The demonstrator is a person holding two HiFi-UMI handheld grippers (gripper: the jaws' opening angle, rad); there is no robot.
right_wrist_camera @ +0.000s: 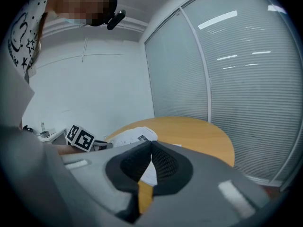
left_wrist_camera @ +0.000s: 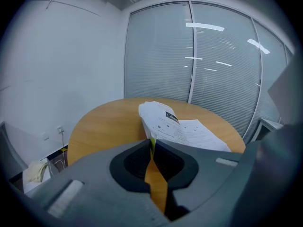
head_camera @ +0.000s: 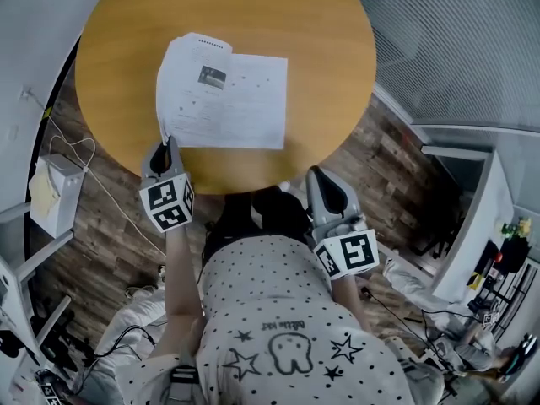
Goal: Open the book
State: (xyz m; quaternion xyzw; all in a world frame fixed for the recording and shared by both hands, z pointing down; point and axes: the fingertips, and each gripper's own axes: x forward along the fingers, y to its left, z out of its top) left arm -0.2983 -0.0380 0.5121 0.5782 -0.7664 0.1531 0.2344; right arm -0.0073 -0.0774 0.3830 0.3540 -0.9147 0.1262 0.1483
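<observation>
A thin white book (head_camera: 224, 91) lies open on the round wooden table (head_camera: 321, 57), printed pages up. Its left leaf (left_wrist_camera: 158, 119) curls up off the table. My left gripper (head_camera: 169, 146) is at that leaf's near corner, shut on the corner of the leaf (left_wrist_camera: 152, 141). My right gripper (head_camera: 316, 175) hovers off the table's near edge, to the right of the book and apart from it. Its jaws (right_wrist_camera: 151, 143) meet with nothing between them. The book (right_wrist_camera: 130, 137) shows past them.
A white box (head_camera: 55, 192) and cables lie on the wood floor at the left. A glass wall with blinds (head_camera: 456, 40) curves behind the table at the right. A white shelf unit (head_camera: 472, 226) stands at the right. The person's body fills the near bottom.
</observation>
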